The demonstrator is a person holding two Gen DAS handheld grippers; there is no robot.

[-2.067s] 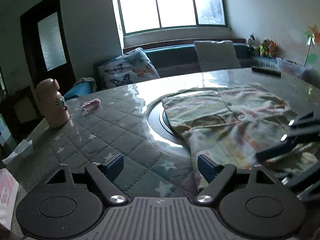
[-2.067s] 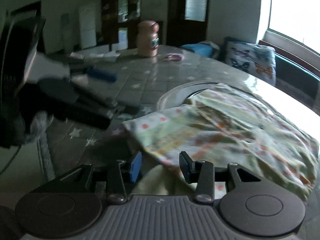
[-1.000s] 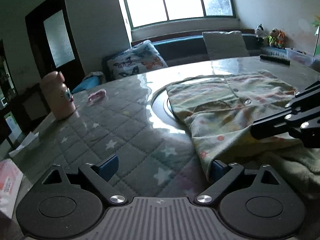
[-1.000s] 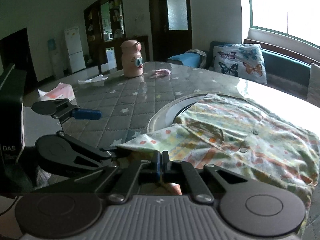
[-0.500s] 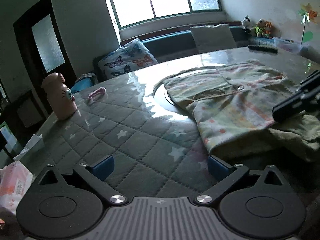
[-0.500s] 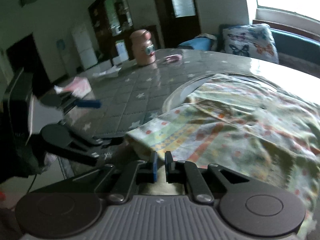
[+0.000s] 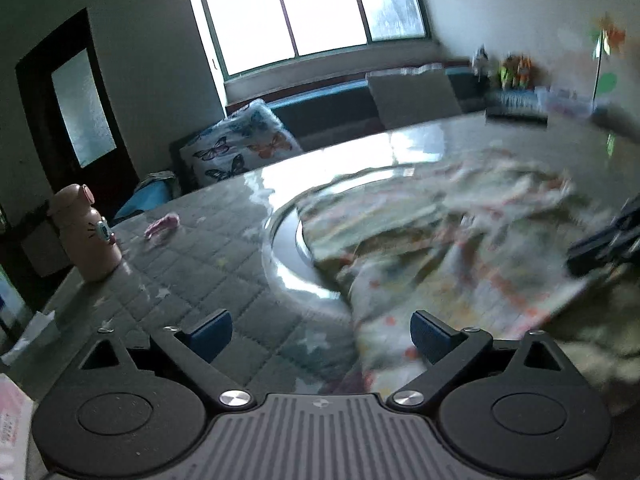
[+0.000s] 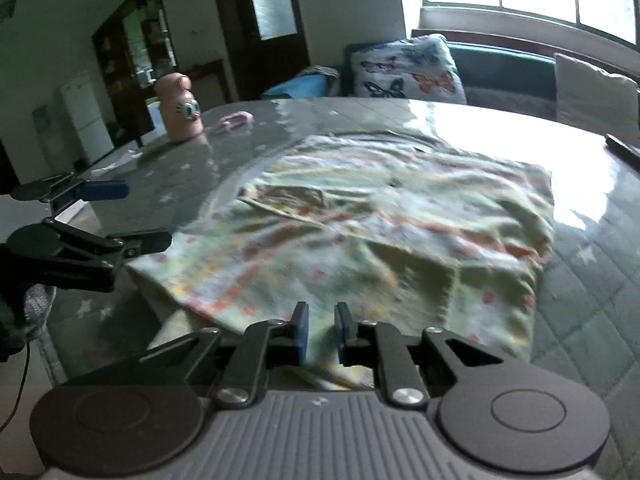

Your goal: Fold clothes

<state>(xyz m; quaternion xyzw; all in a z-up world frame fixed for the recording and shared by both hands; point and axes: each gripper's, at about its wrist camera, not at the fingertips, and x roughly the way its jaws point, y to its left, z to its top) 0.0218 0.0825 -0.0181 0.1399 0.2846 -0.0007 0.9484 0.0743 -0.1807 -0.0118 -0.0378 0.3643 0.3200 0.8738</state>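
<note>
A patterned shirt lies on your quilted table below a bright window. Your left gripper stands wide and empty. Your right gripper is narrowly parted and opening over the hem.

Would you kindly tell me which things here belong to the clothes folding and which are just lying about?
Part of the job:
- patterned shirt
- left hand-held gripper, open
- right hand-held gripper, jaws opening over the shirt's edge

Just lying about:
- pink bottle
- small pink item
- butterfly cushion
- remote control

Soft printed cloth shirt, glossy quilted table cover, seemingly plastic-coated
</note>
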